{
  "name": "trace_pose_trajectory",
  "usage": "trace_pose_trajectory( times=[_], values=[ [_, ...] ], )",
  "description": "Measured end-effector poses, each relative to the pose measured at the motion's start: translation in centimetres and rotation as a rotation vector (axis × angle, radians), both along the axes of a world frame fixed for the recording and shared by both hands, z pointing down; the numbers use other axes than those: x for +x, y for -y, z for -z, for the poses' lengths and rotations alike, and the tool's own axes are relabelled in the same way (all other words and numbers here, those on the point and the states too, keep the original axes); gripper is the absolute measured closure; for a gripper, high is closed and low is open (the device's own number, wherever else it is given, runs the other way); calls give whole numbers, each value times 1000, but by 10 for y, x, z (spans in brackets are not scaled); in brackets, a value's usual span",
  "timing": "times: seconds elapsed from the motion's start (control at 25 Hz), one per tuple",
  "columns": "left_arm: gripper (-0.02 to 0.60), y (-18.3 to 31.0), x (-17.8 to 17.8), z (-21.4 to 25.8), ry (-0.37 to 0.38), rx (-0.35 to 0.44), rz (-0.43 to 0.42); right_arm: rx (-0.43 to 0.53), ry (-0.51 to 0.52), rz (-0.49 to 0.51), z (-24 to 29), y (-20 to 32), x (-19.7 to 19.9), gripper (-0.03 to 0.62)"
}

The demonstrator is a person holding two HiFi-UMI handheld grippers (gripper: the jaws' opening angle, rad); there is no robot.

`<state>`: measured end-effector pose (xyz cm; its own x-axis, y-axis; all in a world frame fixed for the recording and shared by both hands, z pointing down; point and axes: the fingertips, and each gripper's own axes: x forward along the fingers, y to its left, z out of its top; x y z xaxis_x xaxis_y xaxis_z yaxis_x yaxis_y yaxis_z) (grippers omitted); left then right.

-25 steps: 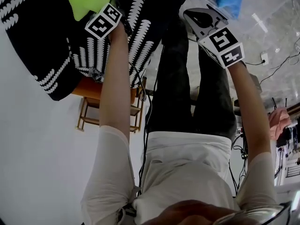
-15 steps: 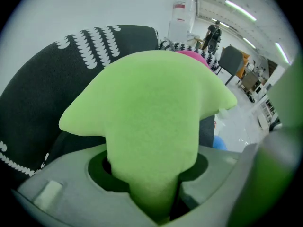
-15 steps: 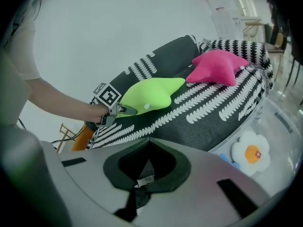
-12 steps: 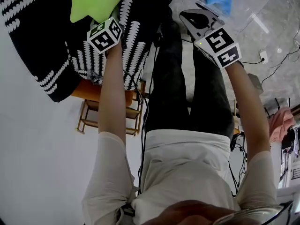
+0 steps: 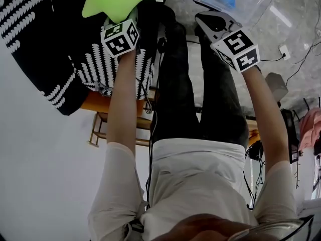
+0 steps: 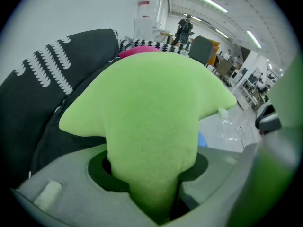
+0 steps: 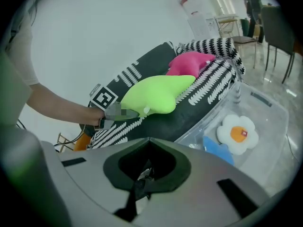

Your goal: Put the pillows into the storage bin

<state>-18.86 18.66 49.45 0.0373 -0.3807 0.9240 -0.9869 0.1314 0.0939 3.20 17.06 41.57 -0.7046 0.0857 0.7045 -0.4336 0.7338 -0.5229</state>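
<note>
Firmly, left gripper (image 6: 147,169) fingers pinch one tip of the green pillow (image 6: 151,103), stretching ahead; right gripper (image 7: 148,144) fingers closed.

The head view looks steeply down over the person's torso (image 5: 195,185). The left gripper view presses close on the green pillow (image 6: 151,122), which fills its frame. The right gripper view shows that pillow (image 7: 158,96) from farther off, mid-frame. All 3 views share it.
</note>
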Motion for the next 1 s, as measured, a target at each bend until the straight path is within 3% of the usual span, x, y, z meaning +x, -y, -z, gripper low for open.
trace_pose_trajectory(
  times=[0.64,1.0],
  values=[
    [328,71,170,-9,-42,-11,-351,-58,49,-264,2,34,114,592],
    [325,106,261,-23,-55,-28,-547,-57,41,-340,-1,54,173,592]
  ],
)
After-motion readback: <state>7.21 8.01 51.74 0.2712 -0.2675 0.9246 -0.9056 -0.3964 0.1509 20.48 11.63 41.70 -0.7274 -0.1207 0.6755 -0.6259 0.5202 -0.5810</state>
